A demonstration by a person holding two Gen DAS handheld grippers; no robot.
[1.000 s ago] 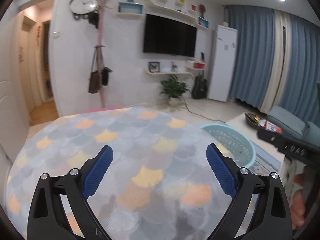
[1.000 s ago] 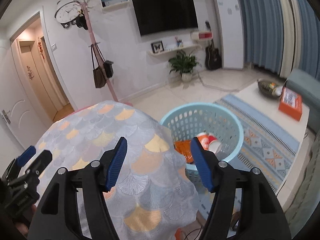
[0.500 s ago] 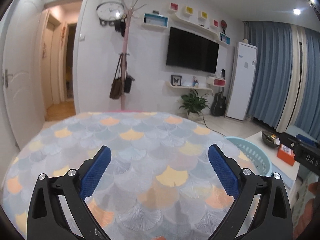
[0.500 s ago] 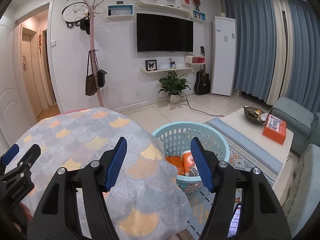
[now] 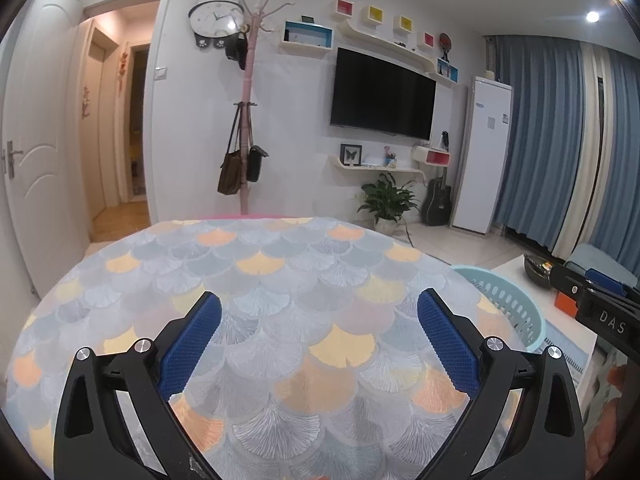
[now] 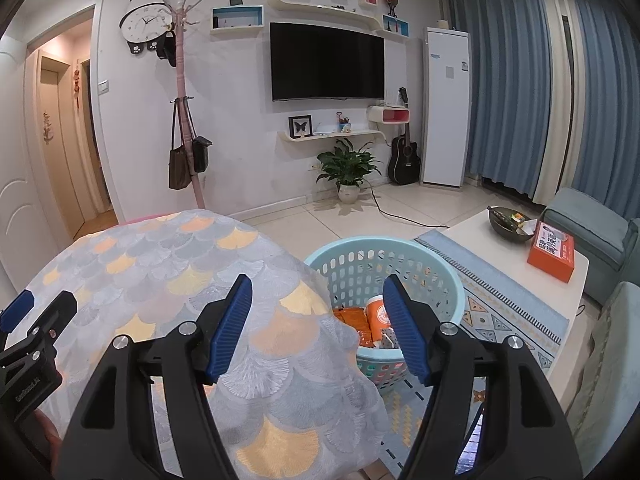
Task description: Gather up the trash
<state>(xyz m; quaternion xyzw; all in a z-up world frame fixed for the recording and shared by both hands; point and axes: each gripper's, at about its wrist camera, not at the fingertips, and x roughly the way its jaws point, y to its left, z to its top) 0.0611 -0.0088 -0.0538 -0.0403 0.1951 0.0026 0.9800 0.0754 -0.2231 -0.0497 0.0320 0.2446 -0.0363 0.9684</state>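
Beside table (image 6: 160, 264), basket (image 6: 452, 280) holding orange wrappers (image 6: 352, 320)

The left wrist view looks forward and slightly down from just above the round table (image 5: 280, 280), facing the television (image 5: 382, 94) wall; the right wrist view sits further right, table (image 6: 160, 272) at lower left, laundry basket (image 6: 448, 280) close below centre; both share table, basket (image 5: 516, 304), television (image 6: 327, 62), coat stand (image 5: 246, 120) and curtains (image 5: 560, 140).
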